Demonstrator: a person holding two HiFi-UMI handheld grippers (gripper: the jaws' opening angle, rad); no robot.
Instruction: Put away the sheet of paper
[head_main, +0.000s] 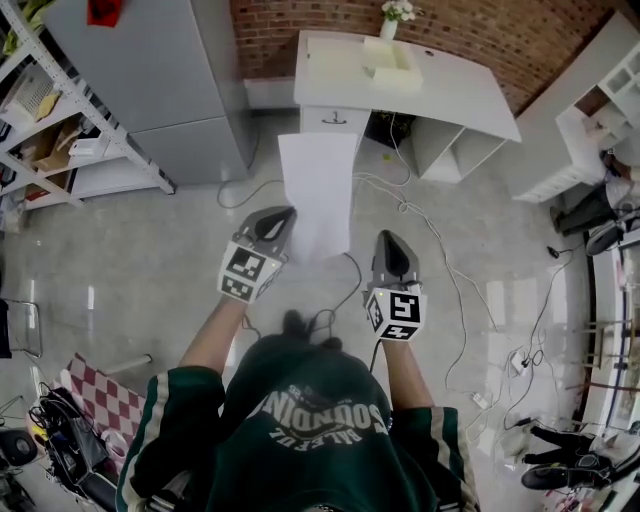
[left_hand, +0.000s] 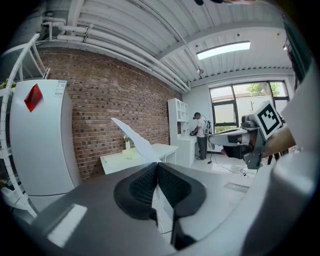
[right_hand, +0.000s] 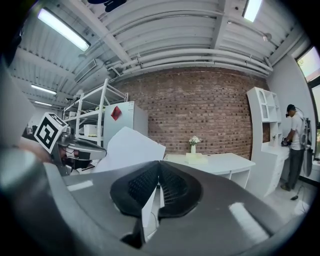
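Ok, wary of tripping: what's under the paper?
Shiny floor and loose cables show beside the paper; the patch directly beneath it is hidden.

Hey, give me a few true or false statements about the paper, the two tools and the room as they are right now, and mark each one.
1. The left tool is shut on a corner of the sheet of paper. True.
2. The right tool also grips the sheet. False: its jaws are together on nothing, and it is off to the side of the paper.
3. A vase of flowers stands on the white desk. True.
4. The wall behind the desk is plain white plaster. False: the wall is red brick.
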